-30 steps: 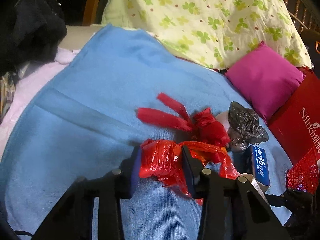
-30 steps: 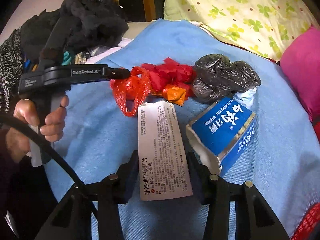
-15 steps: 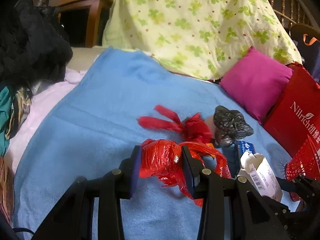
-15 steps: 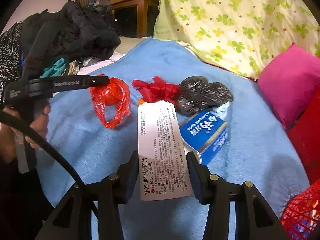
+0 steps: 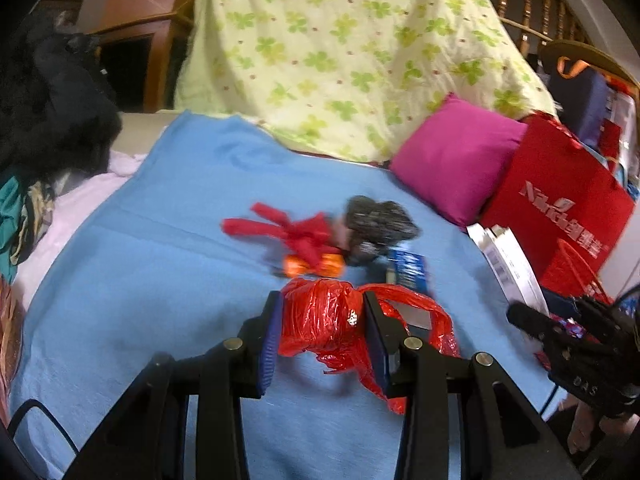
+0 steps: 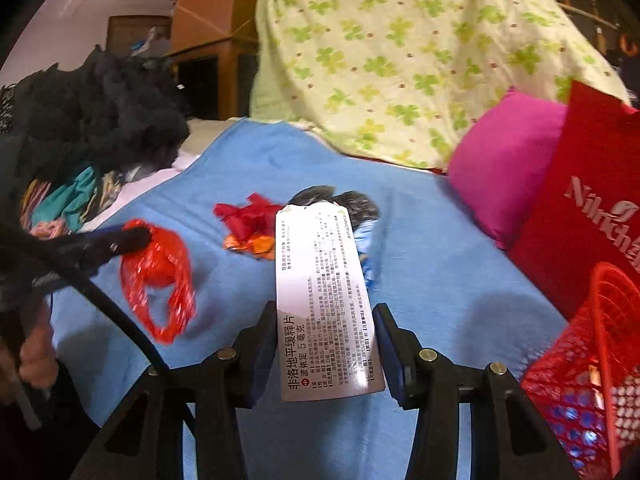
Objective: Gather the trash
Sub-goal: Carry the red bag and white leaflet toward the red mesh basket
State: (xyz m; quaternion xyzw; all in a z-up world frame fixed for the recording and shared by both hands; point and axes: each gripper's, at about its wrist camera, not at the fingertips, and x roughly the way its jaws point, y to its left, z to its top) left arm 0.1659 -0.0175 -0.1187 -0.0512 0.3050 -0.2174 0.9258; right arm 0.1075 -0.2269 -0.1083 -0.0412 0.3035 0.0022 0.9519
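**Left wrist view: red bag clamped, white box clamped in the other hand**

Left wrist view shows a crumpled red plastic bag (image 5: 320, 320), shiny and wrinkled, its loop handles trailing to the right. My left gripper (image 5: 320, 330) is clamped on it, both blue pads pressing into the bundle, which hangs above the blue blanket (image 5: 152, 280).

My right gripper (image 6: 326, 346) is closed on a long white medicine box (image 6: 320, 288) printed with black Chinese text; the box stands up between the pads and blocks part of what lies behind it.

Still on the blanket, close together: a knotted red bag (image 5: 296, 232), an orange wrapper (image 5: 312, 266) just in front of it, a crumpled black bag (image 5: 378, 224) touching its right side, and a blue carton (image 5: 408, 272). These are blurred, so I think the carton lies flat, though I cannot be sure.

A red mesh basket (image 6: 592, 360) sits at the right edge of the bed, beside a red shopping bag (image 6: 580, 208) and a magenta pillow (image 6: 504, 160). Dark clothing (image 6: 100, 112) is piled to the left.
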